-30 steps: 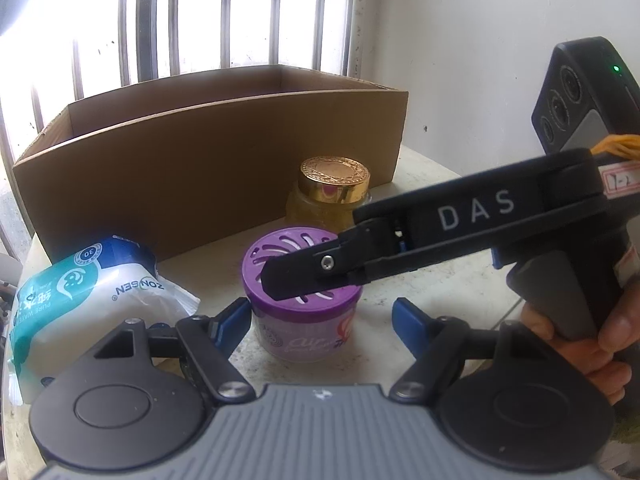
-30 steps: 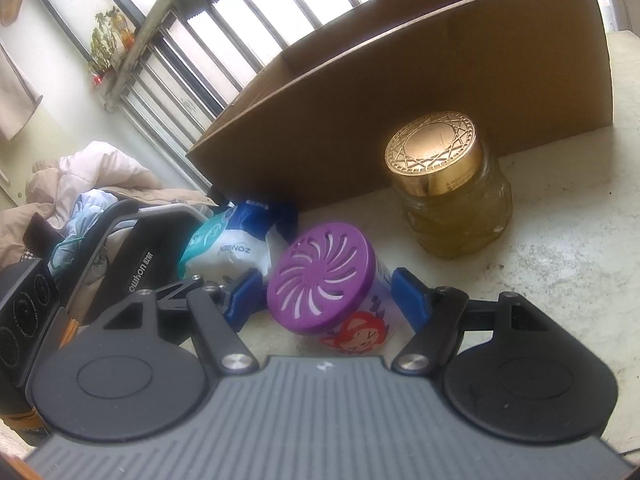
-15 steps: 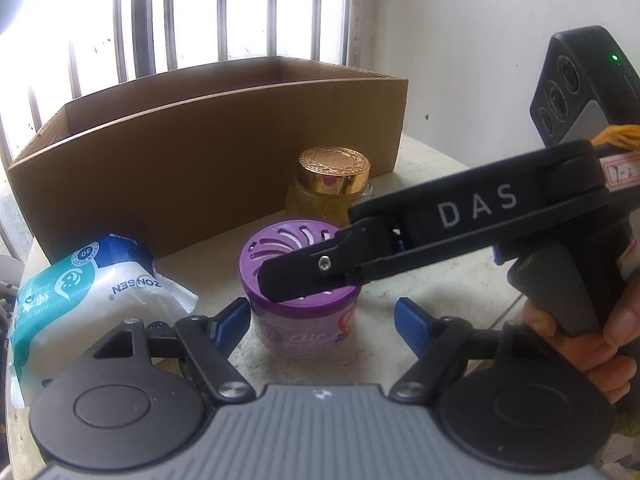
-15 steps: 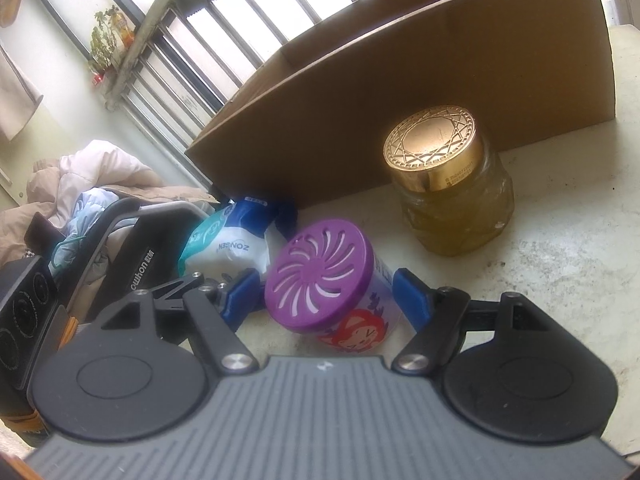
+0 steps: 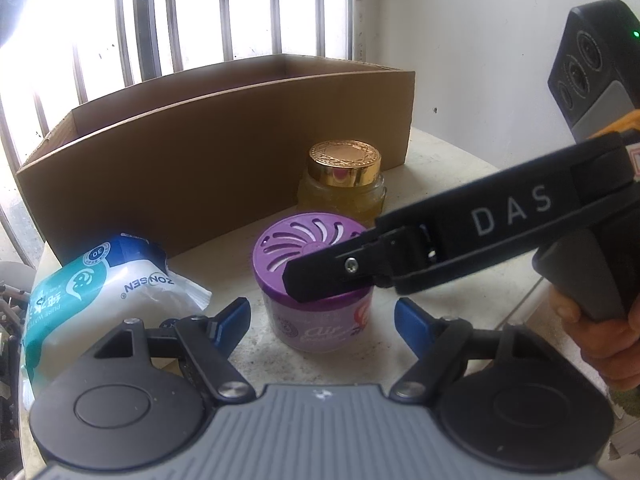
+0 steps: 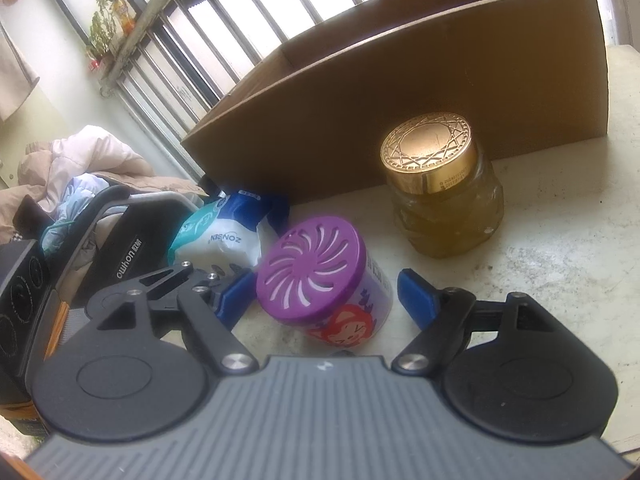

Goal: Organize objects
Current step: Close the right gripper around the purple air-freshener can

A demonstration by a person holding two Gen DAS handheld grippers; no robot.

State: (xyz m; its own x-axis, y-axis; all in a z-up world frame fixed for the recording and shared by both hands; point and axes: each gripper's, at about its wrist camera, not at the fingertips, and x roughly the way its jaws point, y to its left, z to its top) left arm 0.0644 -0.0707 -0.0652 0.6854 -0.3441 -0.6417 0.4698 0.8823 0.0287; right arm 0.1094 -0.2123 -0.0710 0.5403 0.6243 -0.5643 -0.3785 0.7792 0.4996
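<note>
There, on the pale worktop (image 6: 560, 264), an air freshener tub (image 6: 320, 288) with a purple slotted lid stood between the blue fingertips of both tools. The right tool (image 6: 326, 292) had its jaws opening, the tub between them with a gap on each side, so nothing was gripped. The left tool (image 5: 322, 316) was likewise released, its fingertips standing clear of the tub (image 5: 316, 280). In the left wrist view the right tool's black finger (image 5: 340, 276) crossed in front of the purple lid, and a hand (image 5: 600, 332) held its handle. A gold-lidded jar (image 6: 440, 184) stood just behind the tub, near an open cardboard box (image 6: 400, 88). A pack of wipes (image 5: 100, 292) lay to the left of the tub.
</note>
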